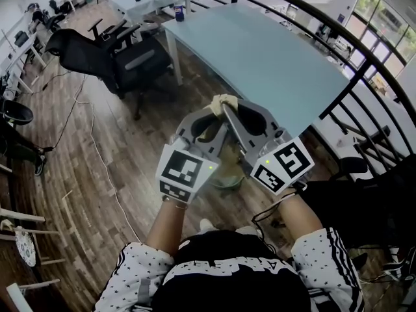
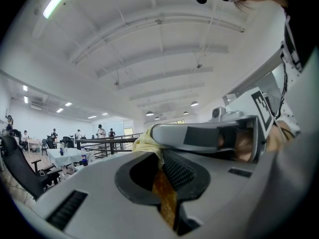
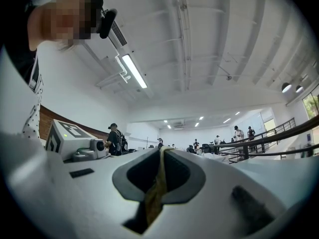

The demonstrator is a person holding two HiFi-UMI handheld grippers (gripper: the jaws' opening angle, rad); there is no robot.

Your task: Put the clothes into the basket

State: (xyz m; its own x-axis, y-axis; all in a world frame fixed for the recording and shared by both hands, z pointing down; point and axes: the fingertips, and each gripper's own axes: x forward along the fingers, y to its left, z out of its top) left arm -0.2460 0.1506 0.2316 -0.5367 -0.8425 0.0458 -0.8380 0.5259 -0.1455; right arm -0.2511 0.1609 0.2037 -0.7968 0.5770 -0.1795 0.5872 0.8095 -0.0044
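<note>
In the head view both grippers are held close together in front of the person, tips meeting above the wooden floor. A pale yellow cloth (image 1: pixel 225 101) is bunched where the tips meet. My left gripper (image 1: pixel 218 109) is shut on the cloth, which shows as a yellow-brown strip (image 2: pixel 165 198) pinched between its jaws. My right gripper (image 1: pixel 229 110) is also shut on the cloth (image 3: pixel 156 185), a thin folded edge running up between its pads. In the left gripper view the right gripper (image 2: pixel 209 133) lies just across the tips. A pale rounded shape (image 1: pixel 229 179) shows under the grippers; I cannot tell what it is.
A light blue table (image 1: pixel 273 57) stands just beyond the grippers, with a bottle (image 1: pixel 179 8) on its far corner. A black office chair (image 1: pixel 117 57) is at the left. A dark railing (image 1: pixel 364 64) curves along the right. People stand far off in the room.
</note>
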